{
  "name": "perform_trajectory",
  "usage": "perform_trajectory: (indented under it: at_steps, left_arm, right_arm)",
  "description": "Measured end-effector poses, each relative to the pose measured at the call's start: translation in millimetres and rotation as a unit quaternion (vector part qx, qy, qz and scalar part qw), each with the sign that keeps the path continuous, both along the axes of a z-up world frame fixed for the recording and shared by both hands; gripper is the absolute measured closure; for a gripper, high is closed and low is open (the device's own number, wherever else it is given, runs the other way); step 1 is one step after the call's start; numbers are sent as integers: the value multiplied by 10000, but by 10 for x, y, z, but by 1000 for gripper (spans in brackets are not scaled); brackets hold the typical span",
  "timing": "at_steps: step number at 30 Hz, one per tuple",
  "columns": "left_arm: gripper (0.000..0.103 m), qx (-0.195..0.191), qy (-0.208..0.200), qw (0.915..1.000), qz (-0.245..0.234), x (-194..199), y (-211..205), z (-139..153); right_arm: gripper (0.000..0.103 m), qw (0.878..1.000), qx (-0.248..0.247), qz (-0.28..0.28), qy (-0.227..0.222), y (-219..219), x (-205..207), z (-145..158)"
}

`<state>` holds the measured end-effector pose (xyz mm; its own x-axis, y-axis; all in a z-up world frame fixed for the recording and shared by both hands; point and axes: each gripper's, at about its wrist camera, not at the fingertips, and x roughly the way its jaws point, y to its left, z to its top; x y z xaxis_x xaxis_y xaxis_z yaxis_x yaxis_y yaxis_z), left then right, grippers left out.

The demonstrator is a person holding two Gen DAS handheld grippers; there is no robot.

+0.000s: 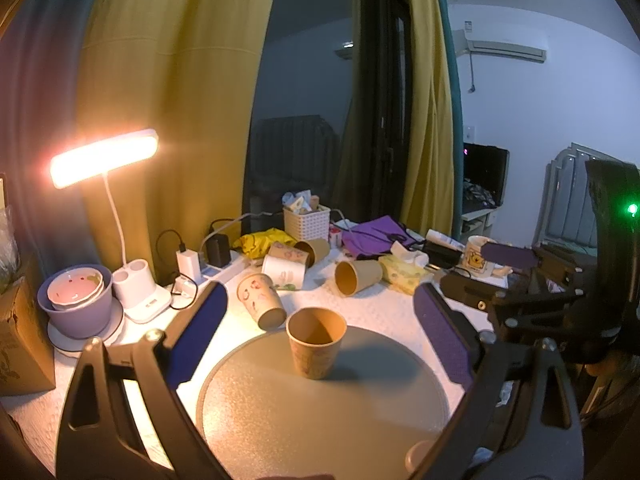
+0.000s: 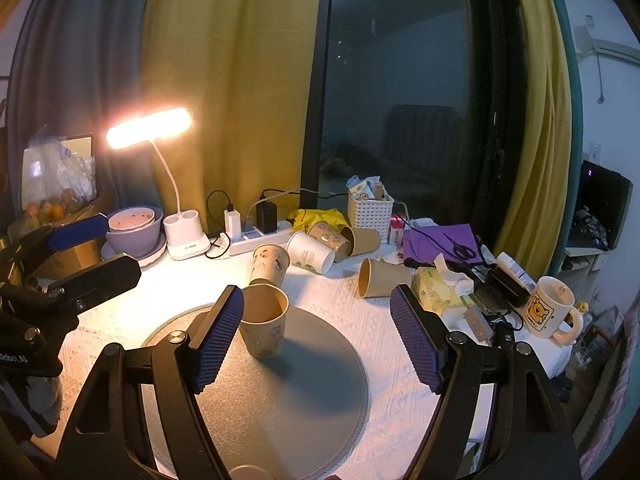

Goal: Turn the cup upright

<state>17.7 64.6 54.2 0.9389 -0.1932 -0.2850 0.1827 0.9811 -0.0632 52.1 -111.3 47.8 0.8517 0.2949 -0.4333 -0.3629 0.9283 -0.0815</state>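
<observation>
On the round grey mat point(image 1: 320, 412) stands the paper cup point(image 1: 316, 342), mouth up and empty as far as the inside shows — the flip looks done for this one. It is likely very light, thin-walled and easy to crush or tip, so a soft hold across the middle of its wall, below the rolled rim, would suit it best. Neither claw holds it: the left gripper point(image 1: 320, 328) is spread wide with the cup between and beyond its blue pads, and the right gripper point(image 2: 320, 332) is equally wide, its left pad point(image 2: 218, 340) just in front of the cup's side, though I cannot tell if it touches. Behind the mat lie 5 more cups on their sides, the nearest a printed cup point(image 1: 262, 300) just beyond the mat's edge. A pale round shape at the bottom edge of both views is cut off and cannot be identified.
</observation>
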Motion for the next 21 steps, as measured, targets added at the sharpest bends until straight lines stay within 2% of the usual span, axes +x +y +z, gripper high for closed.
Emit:
perform_trajectory:
  at_steps: [21]
  left_arm:
    - [8, -7, -2, 10000, 6, 7, 10, 7]
  right_arm:
    - [25, 10000, -8, 3, 8, 13, -3, -10]
